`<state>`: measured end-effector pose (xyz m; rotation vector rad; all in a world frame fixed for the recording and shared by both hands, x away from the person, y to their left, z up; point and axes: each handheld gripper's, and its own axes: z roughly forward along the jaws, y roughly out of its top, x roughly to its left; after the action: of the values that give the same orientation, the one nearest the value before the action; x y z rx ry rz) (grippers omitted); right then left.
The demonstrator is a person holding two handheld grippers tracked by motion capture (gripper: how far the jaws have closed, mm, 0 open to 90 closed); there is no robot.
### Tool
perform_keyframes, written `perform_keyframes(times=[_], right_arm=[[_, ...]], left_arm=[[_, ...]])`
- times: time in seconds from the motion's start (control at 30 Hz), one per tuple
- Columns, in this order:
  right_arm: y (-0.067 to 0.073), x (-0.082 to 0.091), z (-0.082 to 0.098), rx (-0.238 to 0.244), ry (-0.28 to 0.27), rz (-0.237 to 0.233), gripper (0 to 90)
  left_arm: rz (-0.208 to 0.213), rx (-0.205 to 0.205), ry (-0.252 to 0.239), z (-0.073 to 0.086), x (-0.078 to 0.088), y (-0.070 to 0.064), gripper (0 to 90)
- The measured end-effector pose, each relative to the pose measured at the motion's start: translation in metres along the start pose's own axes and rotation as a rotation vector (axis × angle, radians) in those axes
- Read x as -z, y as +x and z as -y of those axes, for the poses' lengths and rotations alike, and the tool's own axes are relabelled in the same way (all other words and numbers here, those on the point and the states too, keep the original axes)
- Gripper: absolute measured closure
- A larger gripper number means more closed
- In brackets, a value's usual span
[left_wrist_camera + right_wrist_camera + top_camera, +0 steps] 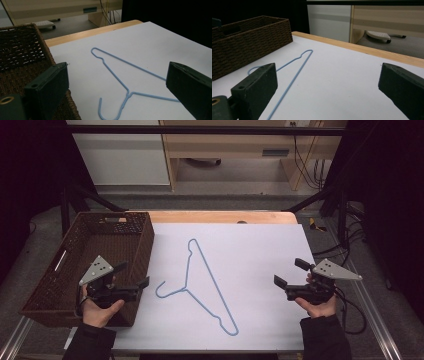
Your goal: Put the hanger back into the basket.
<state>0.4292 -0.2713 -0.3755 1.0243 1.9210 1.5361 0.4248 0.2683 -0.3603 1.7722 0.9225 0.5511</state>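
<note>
**Wire hanger flat on sheet, both grippers standing off**

The blue wire hanger [205,287] lies flat near the middle of the white sheet [260,250], hook end curling toward the wicker basket [50,285], long bar running diagonally toward the near edge. Nothing touches it.

Left gripper [135,275] hovers over the near right corner of the basket, jaws wide apart and empty, aimed across at the hook. Right gripper [285,272] sits well off to the hanger's right, jaws likewise spread with nothing between them.

Judgement: the step in hand looks like the approach to a first pick. Thin wire flat on a smooth sheet gives little to bite; a jaw likely needs to come down steeply astride the neck or a corner bend, where the wire won't roll or skid.

Surroundings: the basket's wall stands just beside the hook and may crowd the left gripper's descent. Wooden table edge [225,216] lies beyond the sheet; cabinets [225,150] further back.
</note>
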Motion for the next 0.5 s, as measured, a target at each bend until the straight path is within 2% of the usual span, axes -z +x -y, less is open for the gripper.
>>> perform_keyframes(times=[0.33,0.5], right_arm=[[0.006,-0.004,-0.003,0.016,0.037,0.022,3.6],[0.013,-0.009,-0.006,0.028,0.055,0.019,4.0]], left_arm=[[0.003,0.002,-0.001,0.000,-0.001,-0.002,4.2],[0.005,-0.012,0.012,0.000,-0.003,-0.004,4.3]])
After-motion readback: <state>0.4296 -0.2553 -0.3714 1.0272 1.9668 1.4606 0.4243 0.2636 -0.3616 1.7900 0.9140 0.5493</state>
